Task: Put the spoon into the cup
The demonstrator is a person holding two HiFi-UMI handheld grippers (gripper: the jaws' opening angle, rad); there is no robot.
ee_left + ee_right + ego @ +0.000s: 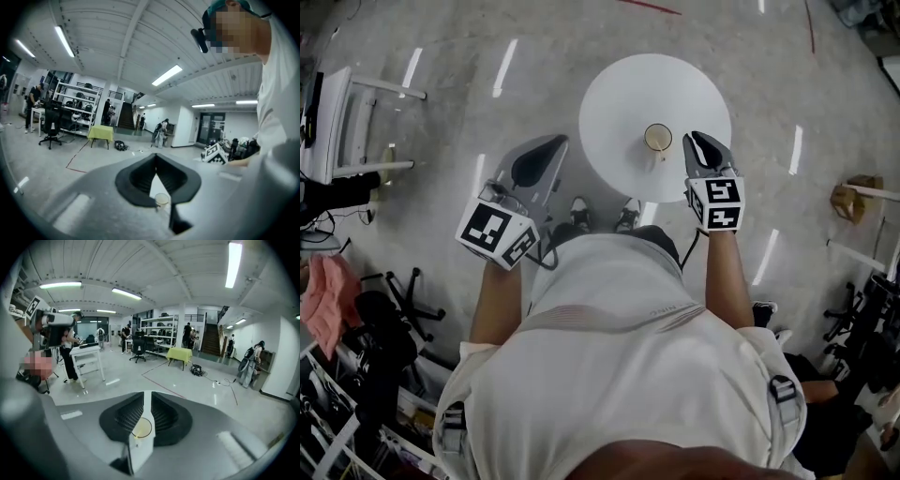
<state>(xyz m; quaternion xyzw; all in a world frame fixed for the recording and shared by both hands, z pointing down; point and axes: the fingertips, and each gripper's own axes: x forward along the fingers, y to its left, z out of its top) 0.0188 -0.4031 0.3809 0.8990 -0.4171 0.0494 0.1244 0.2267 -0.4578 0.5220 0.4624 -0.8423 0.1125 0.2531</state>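
A pale cup (658, 138) stands on the round white table (619, 103), toward its near right. A short pale stub juts from the cup's near rim; I cannot tell whether it is the spoon. My right gripper (705, 150) hovers just right of the cup. Its jaws stand a narrow slit apart with nothing between them, and the cup (142, 428) shows through that slit. My left gripper (538, 161) is off the table's left edge, over the floor, shut and holding nothing. The cup (161, 200) shows past its closed tips.
The table (158, 187) stands on a glossy grey floor. Around it are a white trolley (352, 122) at the far left, office chairs (394, 309) at the near left and a cardboard box (847, 199) to the right. People stand far off across the hall.
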